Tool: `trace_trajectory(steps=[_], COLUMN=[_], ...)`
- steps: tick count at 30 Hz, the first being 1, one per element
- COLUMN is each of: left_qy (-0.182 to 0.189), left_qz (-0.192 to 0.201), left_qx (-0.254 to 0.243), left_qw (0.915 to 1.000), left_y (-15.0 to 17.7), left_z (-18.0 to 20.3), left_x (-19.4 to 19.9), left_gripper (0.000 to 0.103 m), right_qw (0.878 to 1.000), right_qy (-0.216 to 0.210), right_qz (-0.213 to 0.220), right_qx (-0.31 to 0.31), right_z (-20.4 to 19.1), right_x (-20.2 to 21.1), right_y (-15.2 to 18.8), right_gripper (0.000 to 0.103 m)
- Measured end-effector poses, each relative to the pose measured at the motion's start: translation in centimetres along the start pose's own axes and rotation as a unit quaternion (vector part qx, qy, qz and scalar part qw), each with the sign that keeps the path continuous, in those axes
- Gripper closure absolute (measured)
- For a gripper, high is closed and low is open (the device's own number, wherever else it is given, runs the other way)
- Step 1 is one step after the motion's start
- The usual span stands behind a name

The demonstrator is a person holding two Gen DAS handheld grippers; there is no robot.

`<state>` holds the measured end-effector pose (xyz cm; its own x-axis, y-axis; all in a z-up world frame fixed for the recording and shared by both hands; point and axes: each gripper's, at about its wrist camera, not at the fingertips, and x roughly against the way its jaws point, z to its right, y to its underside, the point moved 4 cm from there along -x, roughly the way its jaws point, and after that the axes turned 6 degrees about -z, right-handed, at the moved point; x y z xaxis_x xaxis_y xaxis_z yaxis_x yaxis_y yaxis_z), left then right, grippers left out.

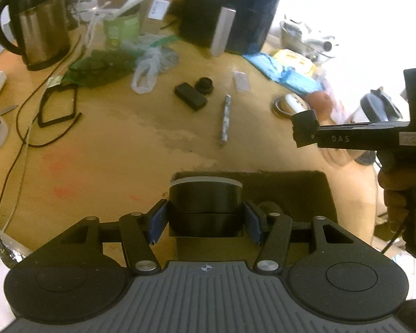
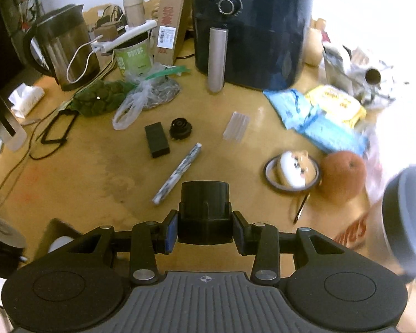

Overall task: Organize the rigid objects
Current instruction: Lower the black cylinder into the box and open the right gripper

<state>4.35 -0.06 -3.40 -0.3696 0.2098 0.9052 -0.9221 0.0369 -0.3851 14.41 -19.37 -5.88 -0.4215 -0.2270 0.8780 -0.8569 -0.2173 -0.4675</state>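
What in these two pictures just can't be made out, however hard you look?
- Left wrist view: the underside of the black round part in the left gripper, hidden by its pads.
- Right wrist view: the base of the black cylinder in the right gripper, likewise hidden.
- Right wrist view: the dark round object, blurred and cut off at the right edge.

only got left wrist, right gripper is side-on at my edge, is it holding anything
Observer: Yes. The right gripper is shut on a black cylinder.
Operator: and the white blob just past its tip
Observer: A small dog figure, lying inside a tape ring on the table.
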Motion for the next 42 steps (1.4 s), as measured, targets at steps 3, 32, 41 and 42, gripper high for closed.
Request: trace_trajectory(steps=[3, 32, 41, 42], left_qy=[0.005, 0.004, 0.001, 0.001], left_qz=[-0.007, -0.033, -0.018, -0.016], left_qx=[-0.009, -0.036, -0.035, -0.034], left_qw=[0.9999, 0.9988, 0.9992, 0.9993], left_y=[0.5, 2.7, 3.1, 3.1], left_z=[0.3, 1.2, 1.1, 1.1], left_x=[-0.4, -2.0, -1.3, -1.2], left_gripper=[0.047, 0.044, 0.038, 0.038], right_qw=[1.0, 0.991, 0.993, 0.993], right_qy=[-0.011, -0.026, -0.018, -0.016], right_qz=[-0.006, -0.049, -0.025, -0.025], right_qx=[-0.02, -0.122, -0.115, -0.113], right_z=[-0.1, -0.2, -0.9, -1.0], right_x=[0.7, 2.8, 4.0, 4.1], right_y=[1.0, 8.8, 8.7, 8.8], right_gripper=[0.06, 0.05, 0.004, 0.003])
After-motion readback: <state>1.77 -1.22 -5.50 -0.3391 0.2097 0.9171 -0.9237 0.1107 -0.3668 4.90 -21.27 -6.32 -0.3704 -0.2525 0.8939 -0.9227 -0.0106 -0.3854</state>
